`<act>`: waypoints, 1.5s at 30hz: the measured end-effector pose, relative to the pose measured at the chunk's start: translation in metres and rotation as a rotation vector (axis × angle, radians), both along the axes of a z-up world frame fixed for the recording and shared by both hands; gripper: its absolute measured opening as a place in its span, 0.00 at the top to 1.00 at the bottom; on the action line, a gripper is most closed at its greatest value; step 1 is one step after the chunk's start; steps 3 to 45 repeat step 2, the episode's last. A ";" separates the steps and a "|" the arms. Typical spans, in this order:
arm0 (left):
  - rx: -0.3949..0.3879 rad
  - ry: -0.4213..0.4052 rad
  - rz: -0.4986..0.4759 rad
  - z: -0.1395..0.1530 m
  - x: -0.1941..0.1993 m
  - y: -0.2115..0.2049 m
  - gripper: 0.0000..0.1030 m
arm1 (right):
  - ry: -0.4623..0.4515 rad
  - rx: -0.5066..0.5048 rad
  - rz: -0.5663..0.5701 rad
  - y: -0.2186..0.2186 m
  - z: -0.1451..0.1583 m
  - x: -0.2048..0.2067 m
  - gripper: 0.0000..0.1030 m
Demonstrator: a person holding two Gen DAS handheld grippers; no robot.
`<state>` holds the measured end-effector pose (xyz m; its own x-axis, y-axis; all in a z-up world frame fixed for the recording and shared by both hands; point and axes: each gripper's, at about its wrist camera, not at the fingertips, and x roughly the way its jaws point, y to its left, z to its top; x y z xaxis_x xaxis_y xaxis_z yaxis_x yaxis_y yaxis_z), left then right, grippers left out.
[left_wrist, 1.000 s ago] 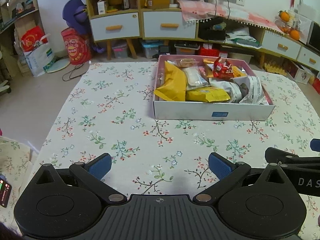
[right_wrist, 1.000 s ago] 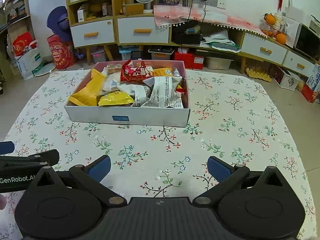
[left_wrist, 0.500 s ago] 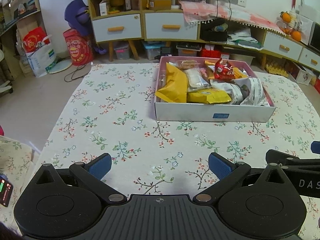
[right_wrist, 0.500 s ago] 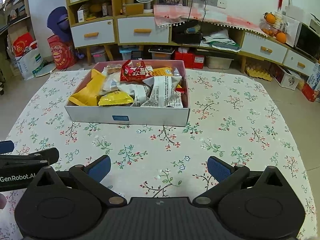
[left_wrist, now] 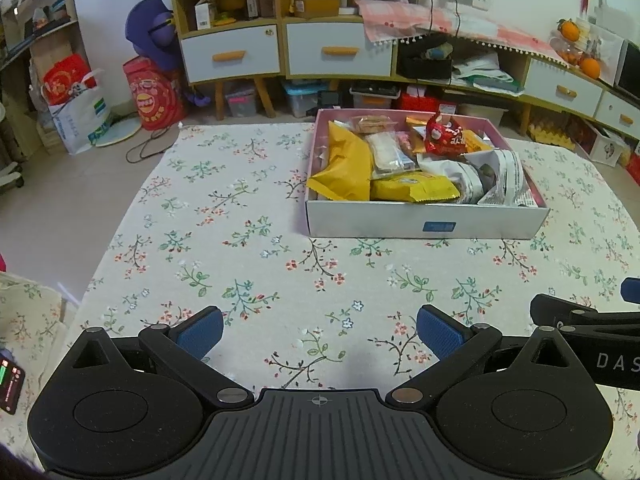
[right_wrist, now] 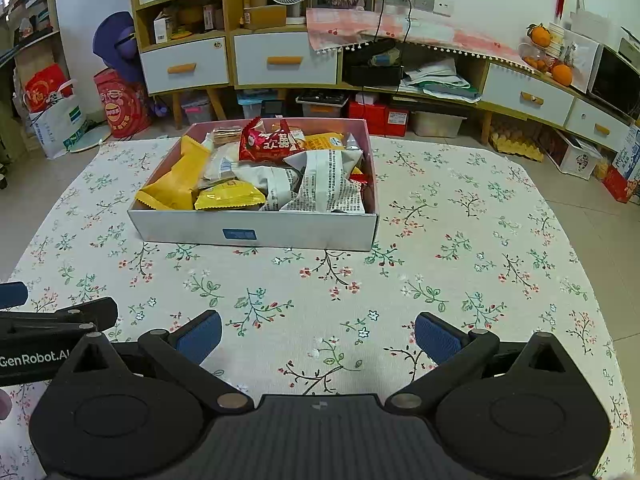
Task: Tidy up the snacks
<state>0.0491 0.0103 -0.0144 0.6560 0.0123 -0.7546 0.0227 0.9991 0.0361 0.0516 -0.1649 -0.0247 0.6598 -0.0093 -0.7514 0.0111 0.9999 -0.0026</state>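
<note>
- Both views are evenly bright, with soft indoor light and daylight entering at the upper left.
- Shadows are faint: a soft dark patch lies on the counter (left_wrist: 248,240) just ahead of the left hand-held gripper (left_wrist: 320,330).
- Strong fisheye bending curves the shelves and floor near the edges; corners go black.
- Focus is sharp centrally, slightly soft far back.

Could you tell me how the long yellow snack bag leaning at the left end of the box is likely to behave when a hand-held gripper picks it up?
The long yellow snack bag looks puffy and creased, so it is probably light and would likely crumple rather than stay stiff. Its glossy film may slip between the pads. It rests against the box wall and neighbouring packets, so lifting it could shift them.
</note>
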 end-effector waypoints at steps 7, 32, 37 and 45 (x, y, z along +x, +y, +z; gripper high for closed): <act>0.000 0.000 -0.004 -0.001 0.000 0.000 0.00 | 0.001 0.000 -0.001 0.000 -0.002 0.000 0.25; 0.000 0.000 -0.004 -0.001 0.000 0.000 0.00 | 0.001 0.000 -0.001 0.000 -0.002 0.000 0.25; 0.000 0.000 -0.004 -0.001 0.000 0.000 0.00 | 0.001 0.000 -0.001 0.000 -0.002 0.000 0.25; 0.000 0.000 -0.004 -0.001 0.000 0.000 0.00 | 0.001 0.000 -0.001 0.000 -0.002 0.000 0.25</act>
